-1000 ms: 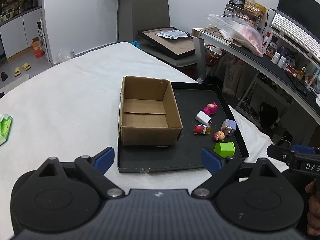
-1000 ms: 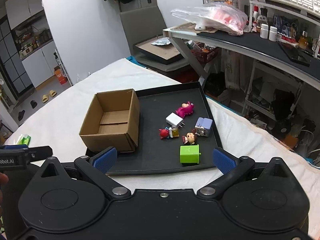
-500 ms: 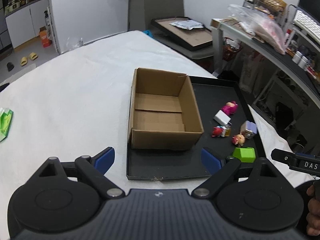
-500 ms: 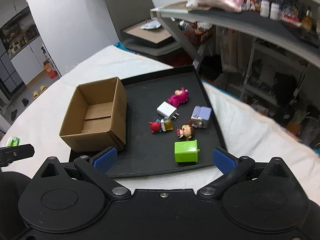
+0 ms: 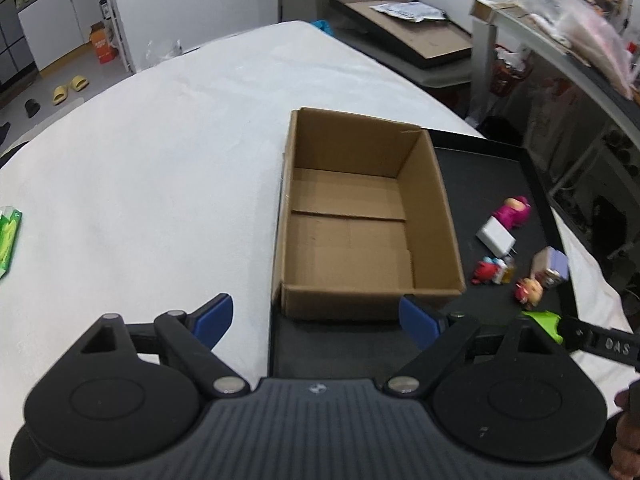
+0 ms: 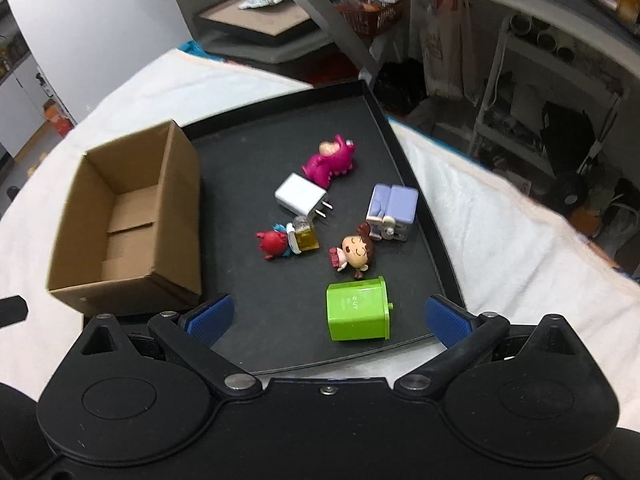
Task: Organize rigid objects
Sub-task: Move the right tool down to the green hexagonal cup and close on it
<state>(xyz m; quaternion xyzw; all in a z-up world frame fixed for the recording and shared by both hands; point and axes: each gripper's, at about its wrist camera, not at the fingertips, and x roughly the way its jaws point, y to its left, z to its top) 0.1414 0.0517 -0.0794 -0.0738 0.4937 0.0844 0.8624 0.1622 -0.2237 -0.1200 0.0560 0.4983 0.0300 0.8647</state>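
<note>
- Left wrist view: the left gripper [image 5: 316,318] has its jaws spread wide and carries nothing. It hangs over the near edge of the cardboard box [image 5: 360,216], which stands open and holds nothing on the left part of the black tray [image 5: 492,160].
- Left wrist view: the loose items lie to the right of the box on the tray floor, well off the line between these jaws. The green block [image 5: 544,322] shows only as a corner at the right edge, partly hidden by the gripper body. The white cloth [image 5: 160,168] covers the table around the tray.
- Right wrist view: the right gripper [image 6: 328,318] is also released, jaws wide apart, nothing between them.
- Right wrist view: the green block [image 6: 358,308] lies on its side directly ahead, centred between the two blue pads [image 6: 446,320] and just forward of them. Its long axis appears to run across the jaw gap; the difference between its sides is small.
- Right wrist view: further ahead lie the doll figure [image 6: 354,254], the red figure [image 6: 276,244], the white charger [image 6: 300,198], the purple block [image 6: 392,210] and the pink toy [image 6: 330,158], all apart from the jaws.
- Judgement: the right gripper is the nearer one. The coming move likely calls for a short advance and descent until the pads flank the green block, then closure. The box lies to the left of this gripper.
</note>
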